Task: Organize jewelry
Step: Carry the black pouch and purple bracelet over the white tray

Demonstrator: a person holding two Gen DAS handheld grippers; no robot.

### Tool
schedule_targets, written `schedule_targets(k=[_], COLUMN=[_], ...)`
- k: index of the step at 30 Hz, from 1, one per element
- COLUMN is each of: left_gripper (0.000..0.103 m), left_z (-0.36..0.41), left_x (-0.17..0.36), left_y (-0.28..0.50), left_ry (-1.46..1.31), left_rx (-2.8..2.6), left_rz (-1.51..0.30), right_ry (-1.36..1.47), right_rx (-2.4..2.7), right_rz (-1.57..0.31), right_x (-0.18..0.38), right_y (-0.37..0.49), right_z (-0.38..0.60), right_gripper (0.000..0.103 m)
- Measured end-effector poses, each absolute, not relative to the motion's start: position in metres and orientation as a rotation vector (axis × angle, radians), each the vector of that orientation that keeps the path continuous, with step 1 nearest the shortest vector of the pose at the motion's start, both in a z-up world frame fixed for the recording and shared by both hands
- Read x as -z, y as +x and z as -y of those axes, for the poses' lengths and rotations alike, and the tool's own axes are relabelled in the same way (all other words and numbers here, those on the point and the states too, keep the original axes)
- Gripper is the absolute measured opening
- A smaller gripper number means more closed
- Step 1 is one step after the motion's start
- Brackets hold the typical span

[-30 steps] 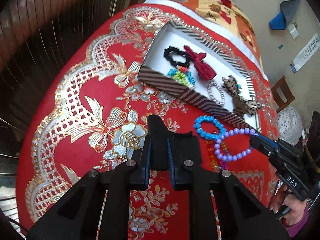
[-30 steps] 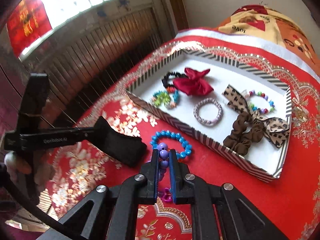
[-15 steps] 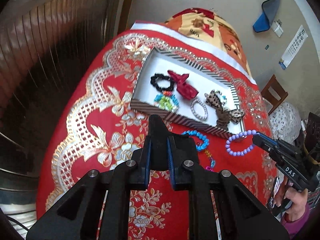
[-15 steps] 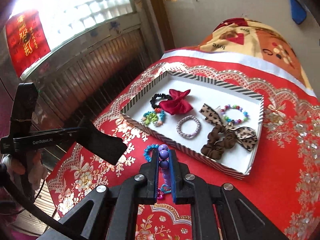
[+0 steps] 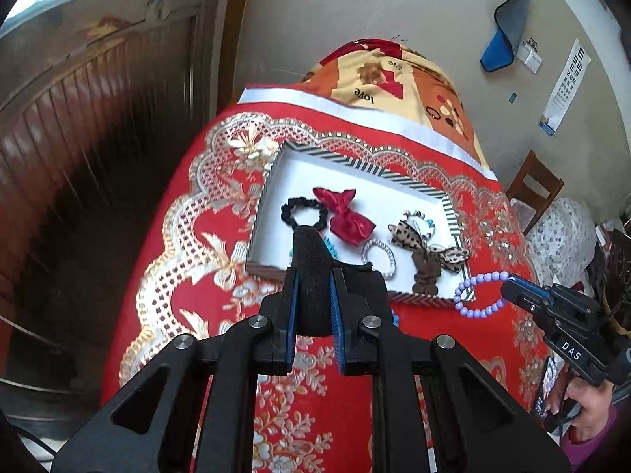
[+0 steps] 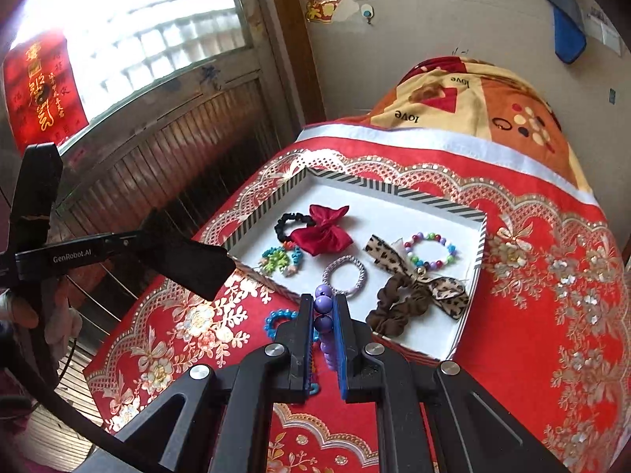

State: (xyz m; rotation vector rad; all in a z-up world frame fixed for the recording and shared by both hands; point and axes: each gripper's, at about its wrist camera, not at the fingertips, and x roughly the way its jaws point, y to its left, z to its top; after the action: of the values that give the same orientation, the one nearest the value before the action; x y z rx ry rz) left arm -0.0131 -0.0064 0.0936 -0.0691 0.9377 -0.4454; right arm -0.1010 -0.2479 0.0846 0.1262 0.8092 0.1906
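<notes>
A purple bead bracelet (image 6: 324, 317) is being pinched between the nearly closed fingers of the right gripper (image 6: 323, 339), its beads stacked along the gap from the tips back toward the camera. In the left wrist view the same bracelet (image 5: 479, 295) is being held as a hanging loop at the tip of the right gripper (image 5: 512, 289), clear of the red patterned cloth.

The striped tray (image 6: 479, 244) is lying ahead of those fingers, toward twelve and one o'clock, its near rim just beyond the tips and its long side running roughly from nine toward three. Inside it are being kept a red bow (image 6: 323, 234), a black hair tie (image 6: 286, 222), a grey band (image 6: 344, 274), a multicoloured bracelet (image 6: 432, 250) and a leopard-print scrunchie (image 6: 414, 295). The open white floor at the far side, toward twelve o'clock, is judged the likeliest drop spot.

The left gripper (image 5: 313, 299) is being held at nine o'clock of the right one, its fingers closed on a black fabric piece (image 5: 311, 260). A blue bead bracelet (image 6: 280, 321) is being left on the worktop just short of the tray. The right hand is the one carrying the load.
</notes>
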Motion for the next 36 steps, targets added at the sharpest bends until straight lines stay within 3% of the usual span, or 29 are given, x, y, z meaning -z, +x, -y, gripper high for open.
schedule_targets(k=[36], left_gripper=[0.014], left_z=[0.065], left_x=[-0.079], left_y=[0.079], left_ry=[0.011], left_rx=[0.439], left_rz=[-0.956], right_ry=[0.079], right_rx=[-0.155], right_rz=[-0.866], right_x=[-0.081], right_y=[-0.012], right_z=[0.276], right_gripper=[0.008])
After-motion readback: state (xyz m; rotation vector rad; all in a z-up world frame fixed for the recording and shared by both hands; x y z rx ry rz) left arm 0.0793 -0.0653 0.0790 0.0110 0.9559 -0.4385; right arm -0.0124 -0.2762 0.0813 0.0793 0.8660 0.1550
